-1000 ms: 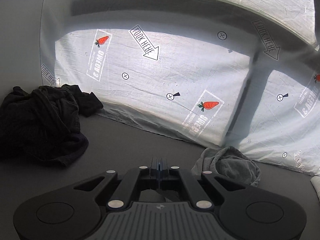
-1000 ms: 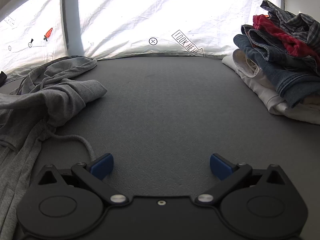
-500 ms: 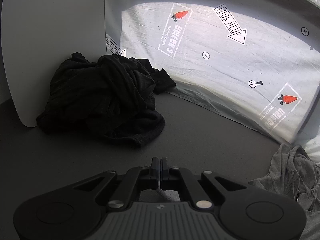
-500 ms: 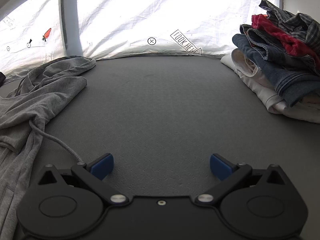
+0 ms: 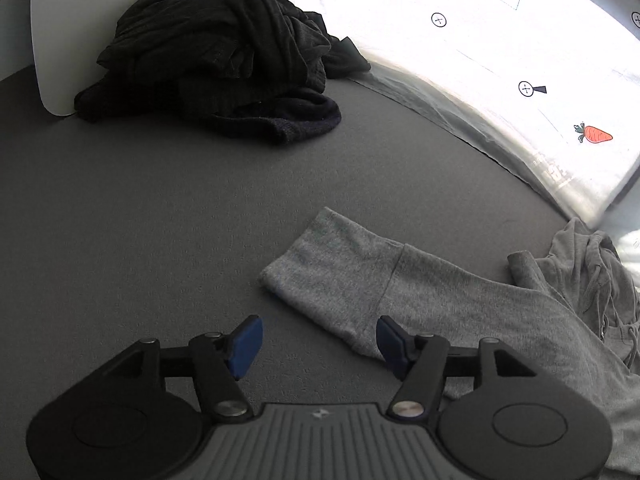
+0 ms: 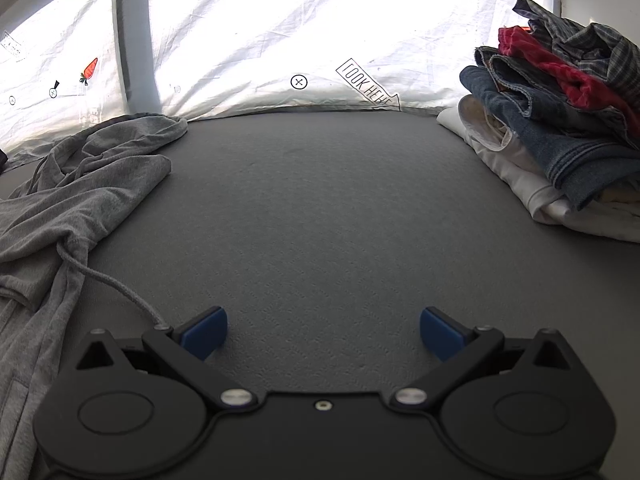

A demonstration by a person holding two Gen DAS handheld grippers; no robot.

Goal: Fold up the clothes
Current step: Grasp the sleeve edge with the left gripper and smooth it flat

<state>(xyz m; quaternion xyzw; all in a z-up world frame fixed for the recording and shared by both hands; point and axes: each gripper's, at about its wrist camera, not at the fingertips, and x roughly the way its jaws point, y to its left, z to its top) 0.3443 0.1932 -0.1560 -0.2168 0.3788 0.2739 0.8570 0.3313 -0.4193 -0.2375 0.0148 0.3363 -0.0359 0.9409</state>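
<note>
A grey hoodie [image 5: 460, 300] lies on the dark grey table [image 5: 160, 208], one sleeve stretched out flat with its cuff [image 5: 320, 264] just beyond my left gripper [image 5: 320, 344]. That gripper's jaws are opening; the sleeve's lower edge lies by the right blue pad, and nothing is pinched between the pads. In the right wrist view the same hoodie [image 6: 72, 192] is bunched at the left, its drawstring [image 6: 116, 284] trailing toward my right gripper [image 6: 323, 330]. The right gripper stands open over bare table, nothing between its fingers.
A heap of black clothes [image 5: 224, 56] sits at the far left against a white board [image 5: 52, 20]. A stack of folded clothes [image 6: 560, 120] stands at the right. A white printed sheet [image 6: 320, 32] backs the table.
My left gripper swung left and down, laid the grey sleeve flat on the table and opened off it. The hoodie's bulk shifted left in the right wrist view. The right gripper stayed still.
</note>
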